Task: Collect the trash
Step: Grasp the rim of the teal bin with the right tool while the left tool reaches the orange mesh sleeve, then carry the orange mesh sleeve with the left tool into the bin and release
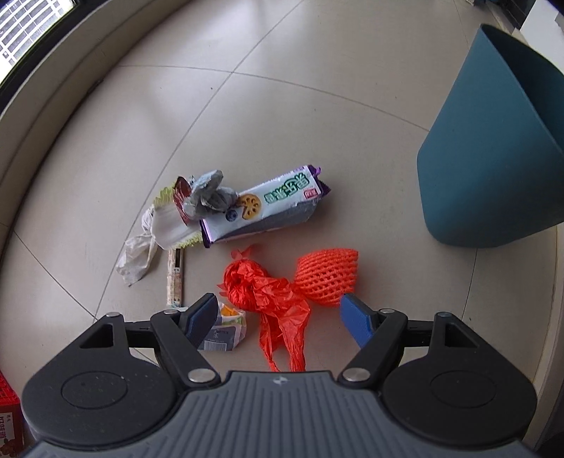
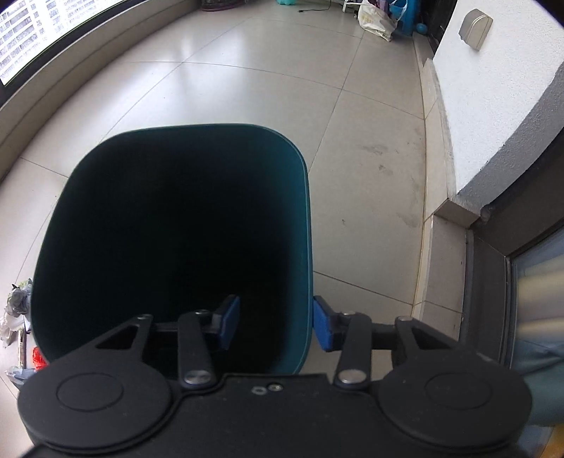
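Trash lies on the tiled floor in the left wrist view: a red plastic bag [image 1: 271, 299], an orange foam fruit net [image 1: 326, 274], a white-purple biscuit wrapper [image 1: 264, 208], grey crumpled foil [image 1: 208, 193], a white wrapper [image 1: 165, 225], a crumpled tissue [image 1: 135, 257], a thin stick packet [image 1: 175, 278] and a small carton [image 1: 225, 331]. My left gripper [image 1: 278, 320] is open, low over the red bag, with the bag between its fingers. The teal bin [image 1: 493, 158] stands to the right. My right gripper [image 2: 276, 326] is open and straddles the right wall of the bin [image 2: 303, 218], one finger inside and one outside.
A raised window ledge [image 1: 46, 116] curves along the left. A white wall corner [image 2: 493, 116] and a door frame [image 2: 493, 282] stand right of the bin. Bags and clutter [image 2: 377, 17] lie at the far end of the floor. A red box [image 1: 8, 415] shows at the lower left.
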A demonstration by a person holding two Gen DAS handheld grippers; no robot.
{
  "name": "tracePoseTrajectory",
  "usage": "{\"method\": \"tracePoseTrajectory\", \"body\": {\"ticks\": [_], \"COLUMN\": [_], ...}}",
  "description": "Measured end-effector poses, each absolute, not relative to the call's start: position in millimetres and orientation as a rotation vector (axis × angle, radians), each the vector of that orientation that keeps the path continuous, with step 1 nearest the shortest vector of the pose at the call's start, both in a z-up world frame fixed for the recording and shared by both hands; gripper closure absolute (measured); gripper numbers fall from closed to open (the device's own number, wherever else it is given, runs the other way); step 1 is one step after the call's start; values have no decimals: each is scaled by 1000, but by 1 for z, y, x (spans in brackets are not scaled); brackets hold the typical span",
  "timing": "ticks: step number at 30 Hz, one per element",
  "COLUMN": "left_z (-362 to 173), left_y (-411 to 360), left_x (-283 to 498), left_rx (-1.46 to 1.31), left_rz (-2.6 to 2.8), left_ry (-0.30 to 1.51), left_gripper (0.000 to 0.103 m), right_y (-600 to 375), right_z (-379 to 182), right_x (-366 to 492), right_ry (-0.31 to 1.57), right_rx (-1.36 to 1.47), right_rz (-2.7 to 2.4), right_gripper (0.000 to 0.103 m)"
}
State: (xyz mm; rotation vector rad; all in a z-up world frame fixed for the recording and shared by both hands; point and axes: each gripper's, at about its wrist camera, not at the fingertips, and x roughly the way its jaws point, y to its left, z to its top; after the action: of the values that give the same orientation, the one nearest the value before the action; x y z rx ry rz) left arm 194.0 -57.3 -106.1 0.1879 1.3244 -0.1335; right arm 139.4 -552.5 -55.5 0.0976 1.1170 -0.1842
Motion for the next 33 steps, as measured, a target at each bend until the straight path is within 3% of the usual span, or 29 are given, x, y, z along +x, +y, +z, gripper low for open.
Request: {"method": "tracePoseTrajectory", "body": {"ticks": [9, 25, 29, 30, 33], "left_z": [-177, -265, -281, -283, -285], "left_y": [-85, -106, -107, -106, -103], "left_x": [211, 262, 267, 268, 271], "left_rx": [269, 304, 304, 308, 302], "left_rz": [-272, -303, -312, -313, -315], "left_ry": [1371, 1506, 1534, 1536, 1532], "left_gripper": [27, 28, 59, 71, 87], "right_y": [-556, -552, -551, -551, -549], "right_z": [-71, -69, -70, -70, -69], "right_x": [147, 152, 154, 154, 154], "right_ry": [1166, 1175, 1175, 1175, 1173], "right_rx": [66, 61, 60, 57, 52], "right_rz": [-246, -294, -308, -310, -321], "right_gripper": [96, 95, 95, 95, 94]}}
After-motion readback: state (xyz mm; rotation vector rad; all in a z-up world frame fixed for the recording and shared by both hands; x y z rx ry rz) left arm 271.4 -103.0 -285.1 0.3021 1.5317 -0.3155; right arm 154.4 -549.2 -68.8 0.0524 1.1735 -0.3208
